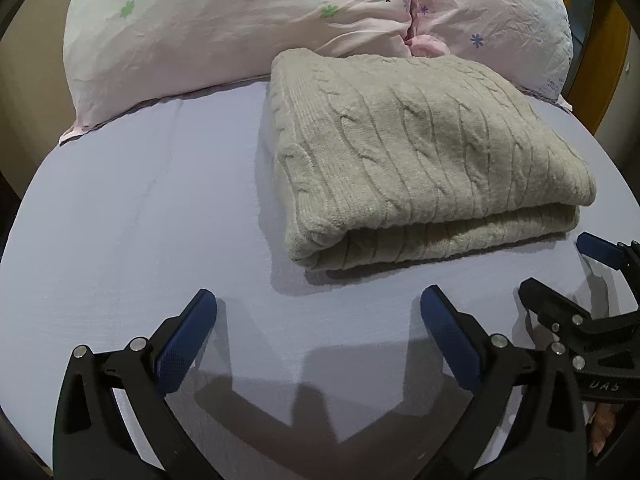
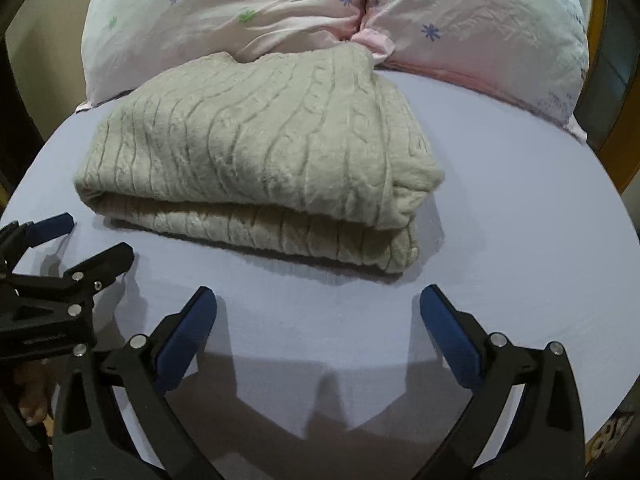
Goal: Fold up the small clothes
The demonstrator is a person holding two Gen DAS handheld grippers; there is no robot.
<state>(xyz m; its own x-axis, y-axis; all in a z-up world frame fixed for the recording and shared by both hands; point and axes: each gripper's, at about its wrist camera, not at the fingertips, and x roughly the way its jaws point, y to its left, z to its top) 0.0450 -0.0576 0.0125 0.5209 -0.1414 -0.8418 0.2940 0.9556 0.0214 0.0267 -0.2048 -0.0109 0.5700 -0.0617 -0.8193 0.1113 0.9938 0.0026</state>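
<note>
A beige cable-knit sweater [image 1: 420,152] lies folded in a thick stack on the lilac bed sheet [image 1: 140,220], its folded edge facing me. It also shows in the right wrist view [image 2: 260,160]. My left gripper [image 1: 318,304] is open and empty, hovering over the sheet just in front of the sweater's left half. My right gripper [image 2: 318,304] is open and empty, in front of the sweater's right half. The right gripper [image 1: 560,264] shows at the right edge of the left wrist view; the left gripper [image 2: 92,240] shows at the left edge of the right wrist view.
Two pale pink flowered pillows [image 1: 240,20] [image 2: 480,20] lie behind the sweater, touching its far edge. A wooden frame [image 1: 608,64] stands at the far right. The sheet [image 2: 520,200] stretches to both sides of the sweater.
</note>
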